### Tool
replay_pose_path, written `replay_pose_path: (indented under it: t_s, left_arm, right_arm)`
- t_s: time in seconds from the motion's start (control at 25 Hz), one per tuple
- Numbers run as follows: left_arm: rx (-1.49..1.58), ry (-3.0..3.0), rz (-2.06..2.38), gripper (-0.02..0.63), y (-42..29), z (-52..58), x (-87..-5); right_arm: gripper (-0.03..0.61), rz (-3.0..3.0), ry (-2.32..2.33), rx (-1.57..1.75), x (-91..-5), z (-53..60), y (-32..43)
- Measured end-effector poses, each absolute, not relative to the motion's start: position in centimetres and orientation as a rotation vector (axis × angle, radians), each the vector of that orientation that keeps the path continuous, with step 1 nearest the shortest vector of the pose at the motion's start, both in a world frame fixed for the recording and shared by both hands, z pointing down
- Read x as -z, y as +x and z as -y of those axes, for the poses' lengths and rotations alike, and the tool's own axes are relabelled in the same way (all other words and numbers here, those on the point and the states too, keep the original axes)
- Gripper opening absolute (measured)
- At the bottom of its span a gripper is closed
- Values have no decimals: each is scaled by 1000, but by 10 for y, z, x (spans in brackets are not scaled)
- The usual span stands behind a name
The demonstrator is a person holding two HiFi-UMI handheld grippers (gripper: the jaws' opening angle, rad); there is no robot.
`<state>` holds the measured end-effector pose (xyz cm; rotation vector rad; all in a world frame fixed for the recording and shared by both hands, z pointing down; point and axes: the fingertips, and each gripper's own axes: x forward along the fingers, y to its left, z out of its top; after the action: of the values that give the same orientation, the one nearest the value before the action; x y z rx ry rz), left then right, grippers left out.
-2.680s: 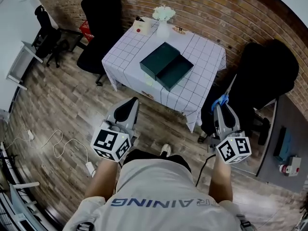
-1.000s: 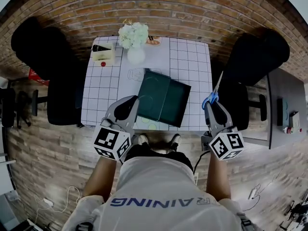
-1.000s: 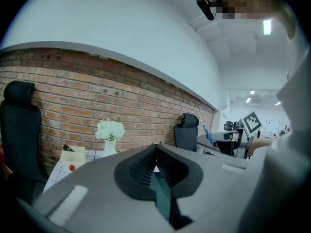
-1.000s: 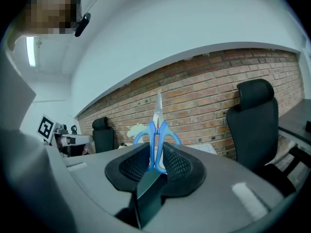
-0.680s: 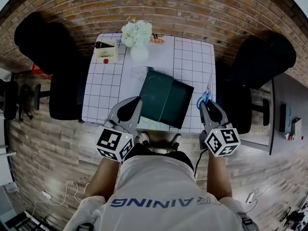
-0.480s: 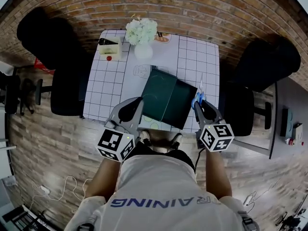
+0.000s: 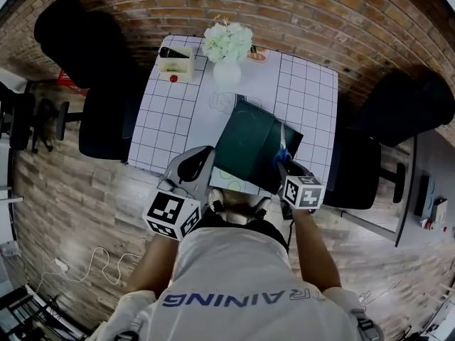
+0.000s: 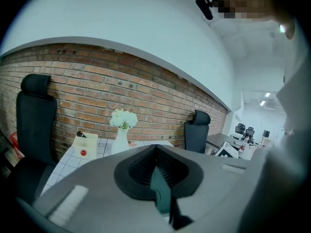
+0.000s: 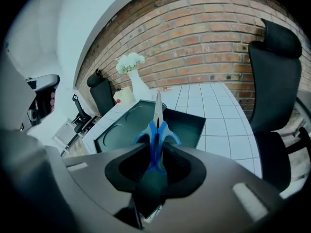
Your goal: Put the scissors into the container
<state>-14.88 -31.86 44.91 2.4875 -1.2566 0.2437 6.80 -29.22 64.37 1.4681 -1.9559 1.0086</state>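
brick wall (image 7: 298, 6) and wood floor (image 7: 64, 212) bound the scene. a table (image 7: 178, 105) under a white gridded cloth stands against the wall, with a black chair (image 7: 96, 69) off its left edge and a second black chair (image 7: 402, 116) off its right edge.

the container (image 7: 245, 141), a dark green box lying open and askew, occupies the near right part of the table, reaching the near edge; its lid half is to the left and its open tray half (image 9: 189, 125) to the right.

left gripper (image 7: 201, 155): over the table's near edge, just beside the container's near left corner. its jaws meet at the tips with nothing between them (image 8: 154, 149).

right gripper (image 7: 283, 165): over the near right corner of the container, jaws clamped on the blue handles of the scissors (image 9: 156, 130).

a white vase of white flowers (image 7: 227, 52) stands at the far edge, near the middle; a small cream box (image 7: 175, 59) sits at the far left corner.

the scissors (image 7: 282, 146) are held above the tray half, blades together and pointing away toward the far edge; whether they touch the tray cannot be told.
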Motion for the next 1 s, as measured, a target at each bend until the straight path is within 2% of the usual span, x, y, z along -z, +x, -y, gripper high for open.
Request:
replay_pose_path:
  t_s: [0.36,1.0]
  left_arm:
    - [-245,2465,1263,2,-162,319,-455]
    - [-235,2464,1232,2,-166,320,-457]
  right_arm:
    - [101,1745,1367,-1031,-682,281,67]
    - [104,1680,1316,-1083,-700,280,62]
